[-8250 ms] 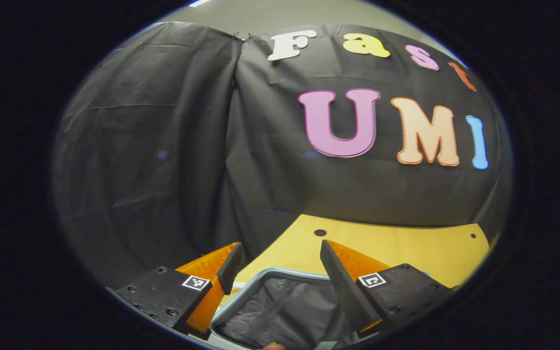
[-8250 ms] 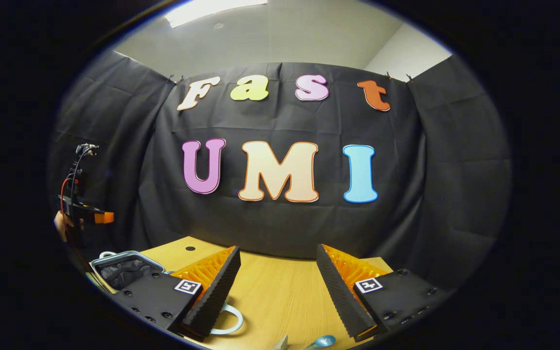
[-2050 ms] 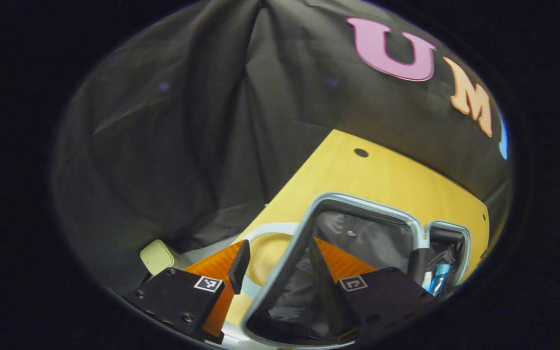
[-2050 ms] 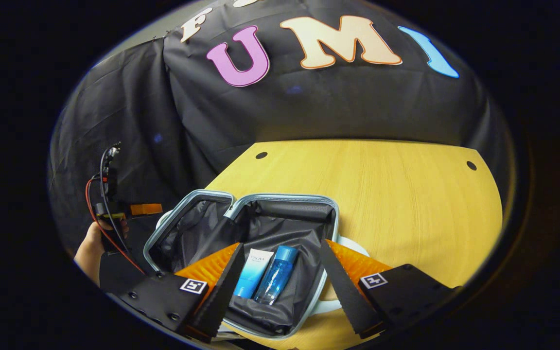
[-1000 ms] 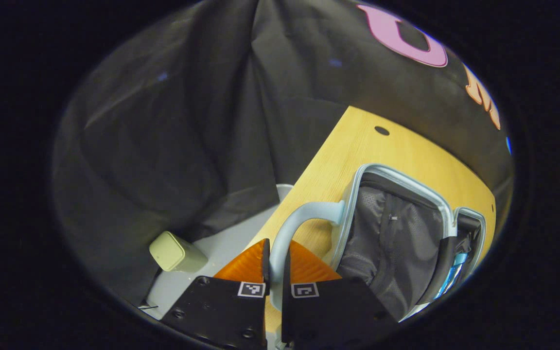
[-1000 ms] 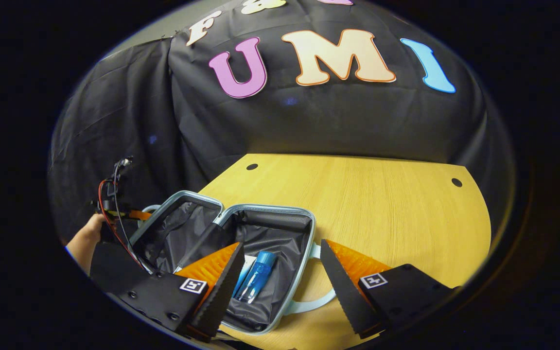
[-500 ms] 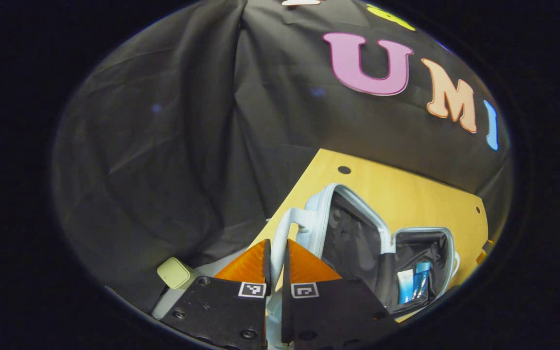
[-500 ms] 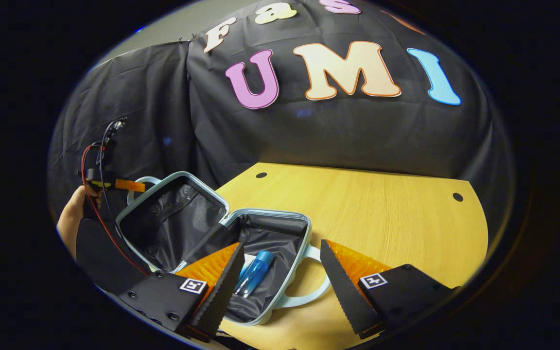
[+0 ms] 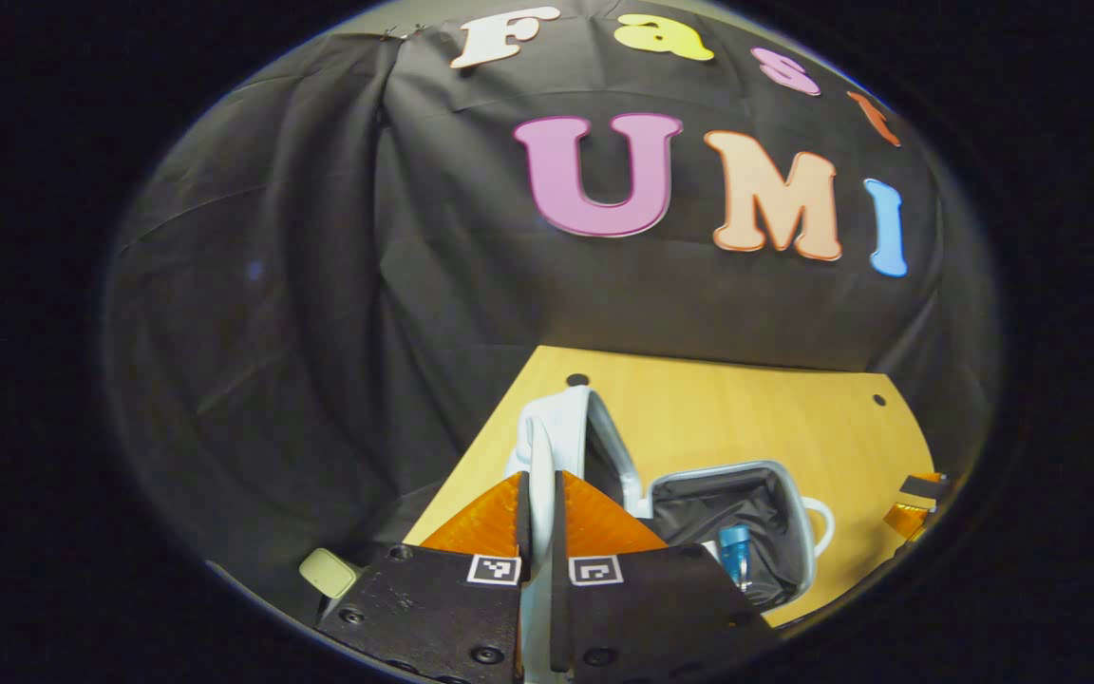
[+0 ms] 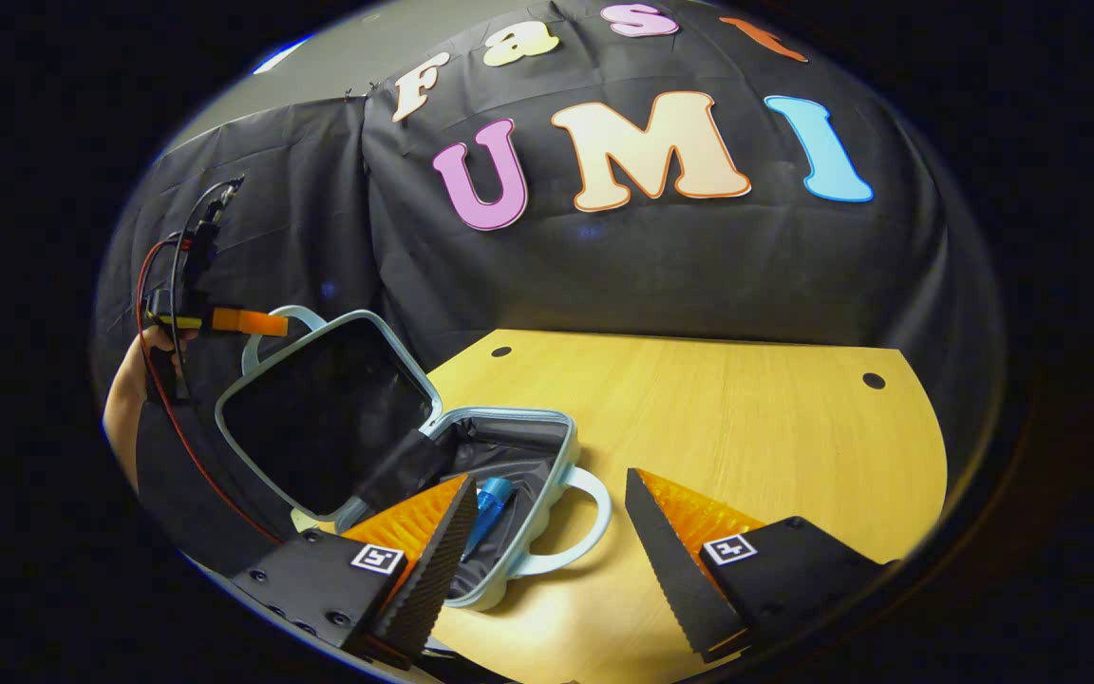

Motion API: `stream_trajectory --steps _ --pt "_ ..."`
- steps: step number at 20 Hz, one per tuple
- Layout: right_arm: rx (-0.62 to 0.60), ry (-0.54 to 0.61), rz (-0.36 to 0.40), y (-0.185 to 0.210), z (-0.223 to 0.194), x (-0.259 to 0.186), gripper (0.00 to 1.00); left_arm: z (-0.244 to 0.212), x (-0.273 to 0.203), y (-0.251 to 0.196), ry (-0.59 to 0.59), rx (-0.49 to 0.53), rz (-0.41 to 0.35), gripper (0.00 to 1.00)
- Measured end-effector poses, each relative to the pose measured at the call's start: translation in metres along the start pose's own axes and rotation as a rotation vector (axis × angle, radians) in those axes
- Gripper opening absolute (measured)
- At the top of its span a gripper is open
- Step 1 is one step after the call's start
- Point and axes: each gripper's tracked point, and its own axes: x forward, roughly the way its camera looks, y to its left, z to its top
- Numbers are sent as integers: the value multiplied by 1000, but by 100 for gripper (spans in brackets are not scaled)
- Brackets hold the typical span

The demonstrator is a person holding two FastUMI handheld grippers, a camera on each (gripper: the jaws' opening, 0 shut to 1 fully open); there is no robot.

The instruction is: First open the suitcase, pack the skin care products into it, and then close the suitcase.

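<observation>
both views are dim at the rim and brighter mid-frame, lit from overhead. the wooden table [image 10: 699, 408] takes a soft glare near its front edge, and the suitcase [image 10: 509, 532] casts a faint shadow there. fisheye bending curves the table's edges. the lifted suitcase lid [image 10: 324, 413] reads nearly black inside. focus is fairly sharp.

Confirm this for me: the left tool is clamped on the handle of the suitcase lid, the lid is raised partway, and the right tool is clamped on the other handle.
Not quite. The right tool is open and holds nothing; the other handle lies on the table between its fingers, as the right gripper view shows. The rest holds: the left tool is clamped on the lid's handle, and the lid is raised partway.
</observation>
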Motion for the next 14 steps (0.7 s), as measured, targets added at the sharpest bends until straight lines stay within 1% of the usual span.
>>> stream_trajectory --steps 4,12,14 --pt "9 -10 -10 -15 1 -15 98 7 -4 -54 -17 37 -84 4" --pt "20 -36 -74 -49 6 -43 98 3 -5 -165 4 45 -313 5" --pt "18 -42 -94 -64 7 -50 98 -3 -6 -191 22 46 -367 5"
